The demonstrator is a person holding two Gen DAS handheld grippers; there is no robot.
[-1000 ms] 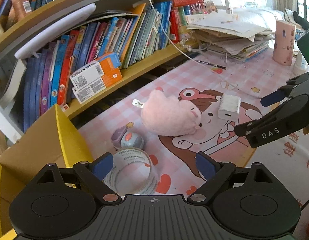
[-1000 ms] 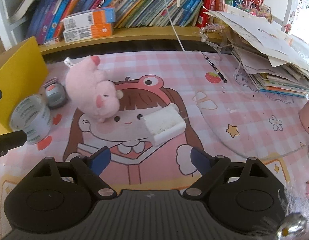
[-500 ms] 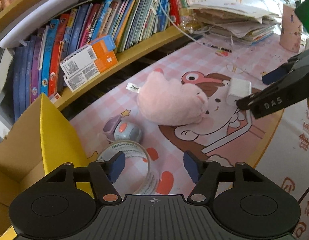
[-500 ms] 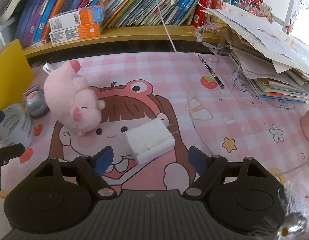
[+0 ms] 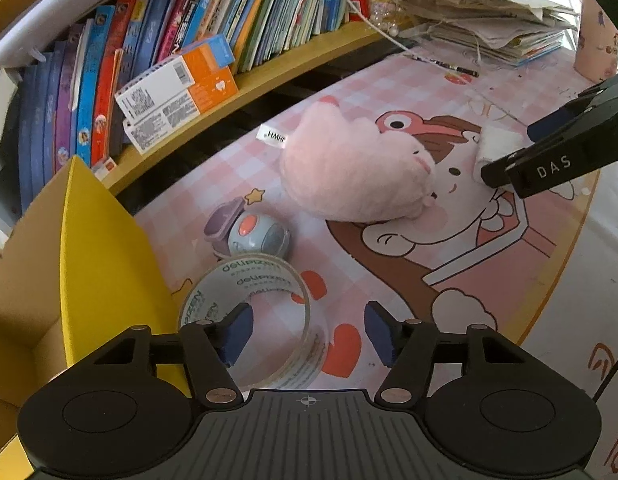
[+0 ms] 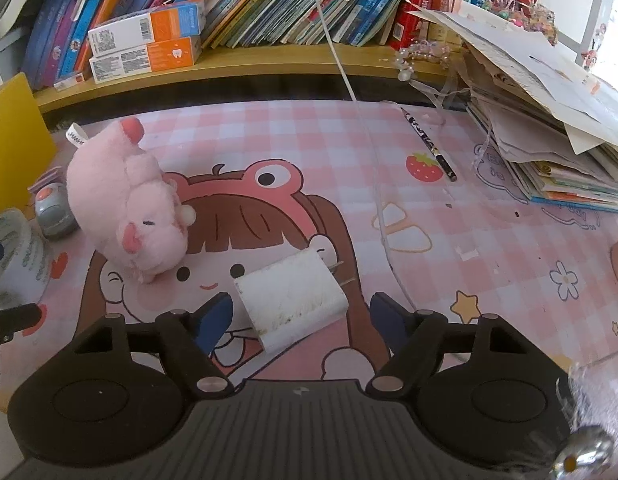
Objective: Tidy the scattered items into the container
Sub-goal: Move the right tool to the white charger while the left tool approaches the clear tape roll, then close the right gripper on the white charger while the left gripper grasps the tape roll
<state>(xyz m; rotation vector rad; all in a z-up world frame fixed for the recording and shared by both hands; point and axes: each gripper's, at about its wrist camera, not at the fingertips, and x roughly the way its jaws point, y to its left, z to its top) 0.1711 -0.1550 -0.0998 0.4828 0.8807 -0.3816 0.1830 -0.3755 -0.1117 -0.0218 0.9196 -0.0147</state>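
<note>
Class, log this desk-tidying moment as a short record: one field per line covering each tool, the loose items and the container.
left tool: open, fingers either side of the tape roll
right tool: open, around the white charger, not yet closed
other loose items: pink plush, small grey toy
container: yellow box, at the left beside the tape roll
surface: pink cartoon mat

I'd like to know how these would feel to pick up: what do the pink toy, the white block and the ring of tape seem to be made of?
Pink toy: soft plush fabric, going by its fuzzy, matte pile and sewn-in label.
White block: probably hard plastic, smooth with rounded edges, scuffed; metal prongs suggest a charger.
Ring of tape: clear glossy plastic film; the mat shows through it, with printed lettering on the inside.
</note>
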